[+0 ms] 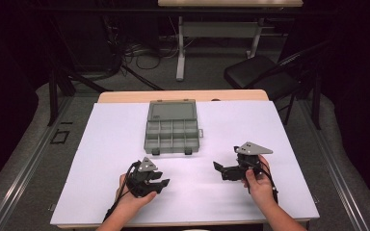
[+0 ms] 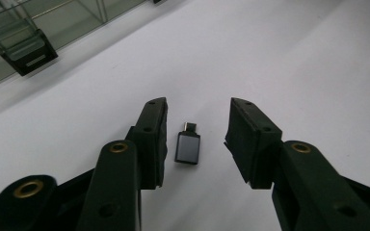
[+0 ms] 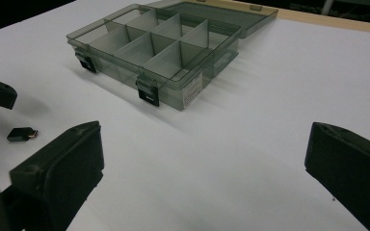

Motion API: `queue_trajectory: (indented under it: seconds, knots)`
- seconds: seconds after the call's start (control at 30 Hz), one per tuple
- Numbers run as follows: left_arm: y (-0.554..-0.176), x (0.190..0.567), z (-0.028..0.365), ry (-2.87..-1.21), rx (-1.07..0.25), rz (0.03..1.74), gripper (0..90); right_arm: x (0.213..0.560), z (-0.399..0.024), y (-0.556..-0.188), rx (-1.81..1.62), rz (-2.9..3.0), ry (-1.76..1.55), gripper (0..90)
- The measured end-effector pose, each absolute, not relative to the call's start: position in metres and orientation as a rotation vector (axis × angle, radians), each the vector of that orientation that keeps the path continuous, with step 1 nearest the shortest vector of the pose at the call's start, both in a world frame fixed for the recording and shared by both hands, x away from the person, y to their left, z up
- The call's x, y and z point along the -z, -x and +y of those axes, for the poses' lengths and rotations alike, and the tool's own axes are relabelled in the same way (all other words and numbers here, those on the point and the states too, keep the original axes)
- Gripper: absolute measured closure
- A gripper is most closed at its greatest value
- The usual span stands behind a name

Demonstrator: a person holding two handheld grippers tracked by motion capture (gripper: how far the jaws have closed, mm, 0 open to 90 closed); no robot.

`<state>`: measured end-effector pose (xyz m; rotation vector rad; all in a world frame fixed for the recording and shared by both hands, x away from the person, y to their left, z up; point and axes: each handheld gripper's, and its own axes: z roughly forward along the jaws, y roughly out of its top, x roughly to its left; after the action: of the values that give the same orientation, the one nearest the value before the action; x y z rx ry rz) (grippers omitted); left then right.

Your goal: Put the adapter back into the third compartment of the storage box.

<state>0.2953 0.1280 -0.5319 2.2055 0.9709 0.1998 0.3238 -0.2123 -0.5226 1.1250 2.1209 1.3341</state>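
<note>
Grey USB adapter lay flat on the white tabletop near its front edge, between the left gripper jaws, untouched. Right gripper jaws stood wide apart, holding nothing, facing the open compartment box.

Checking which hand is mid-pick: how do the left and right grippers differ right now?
The left gripper has a small grey adapter lying on the white table between its fingers, not yet pinched; the right gripper has only bare table between its fingers. The left fingers stand closer together; the right fingers are spread wide. Both are black, hand-held and sit low over the table, in front of the open organizer box.
</note>
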Motion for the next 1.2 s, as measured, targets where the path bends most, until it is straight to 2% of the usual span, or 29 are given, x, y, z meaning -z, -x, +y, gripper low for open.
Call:
queue_trajectory:
  seconds: [1.2]
  knots:
    - [-0.302,0.548,0.118,-2.309,-0.198,0.982,74.1,0.528,-0.211,-0.326,-1.312,2.113,-1.155,0.0]
